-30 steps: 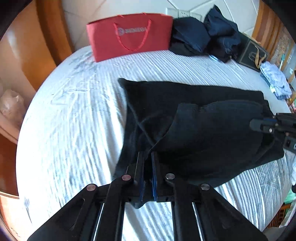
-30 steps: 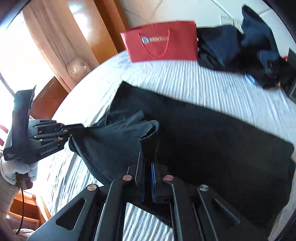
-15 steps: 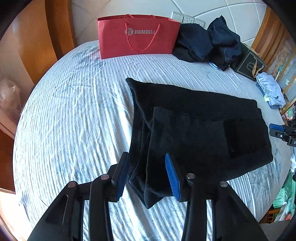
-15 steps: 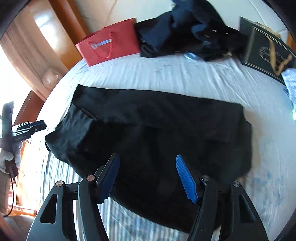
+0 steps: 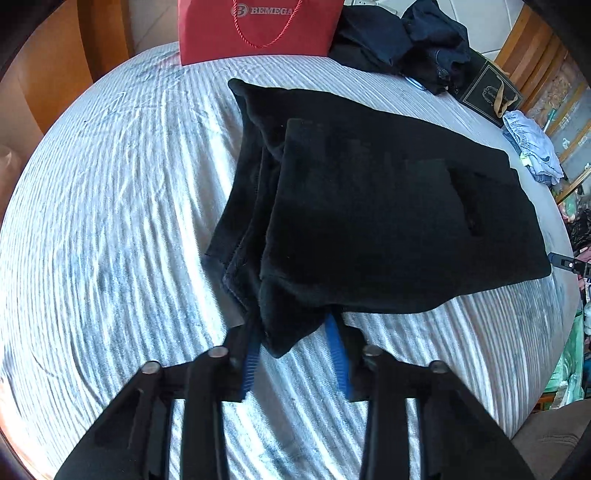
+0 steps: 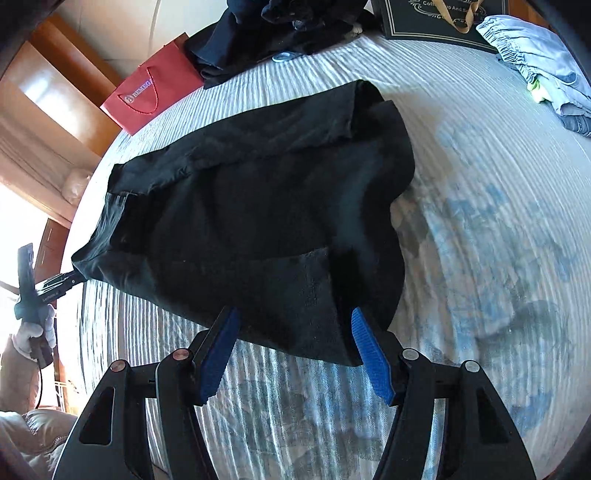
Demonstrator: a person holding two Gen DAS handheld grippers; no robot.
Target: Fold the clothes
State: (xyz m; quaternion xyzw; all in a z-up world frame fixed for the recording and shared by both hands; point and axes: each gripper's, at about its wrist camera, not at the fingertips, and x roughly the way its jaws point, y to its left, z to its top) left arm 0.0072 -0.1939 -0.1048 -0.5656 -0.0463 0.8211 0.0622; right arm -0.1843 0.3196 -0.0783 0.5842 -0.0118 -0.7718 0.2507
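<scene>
A black garment lies folded over itself on the striped bed sheet. My left gripper is open at its near left corner, and a loose flap of the cloth hangs between the blue pads without being pinched. In the right wrist view the same garment spreads away from my right gripper, which is open with the near corner of the cloth lying between its fingers. The left gripper shows at the garment's far left corner, held by a gloved hand. The right gripper peeks in at the right edge.
A red paper bag stands at the head of the bed beside a heap of dark clothes. A black gift box and light blue clothes lie at the far right. Wooden furniture borders the bed.
One second ago both grippers were shut on the garment's lifted edge. They have since opened and let it drop, and the fold now lies flat with both grippers low at its corners.
</scene>
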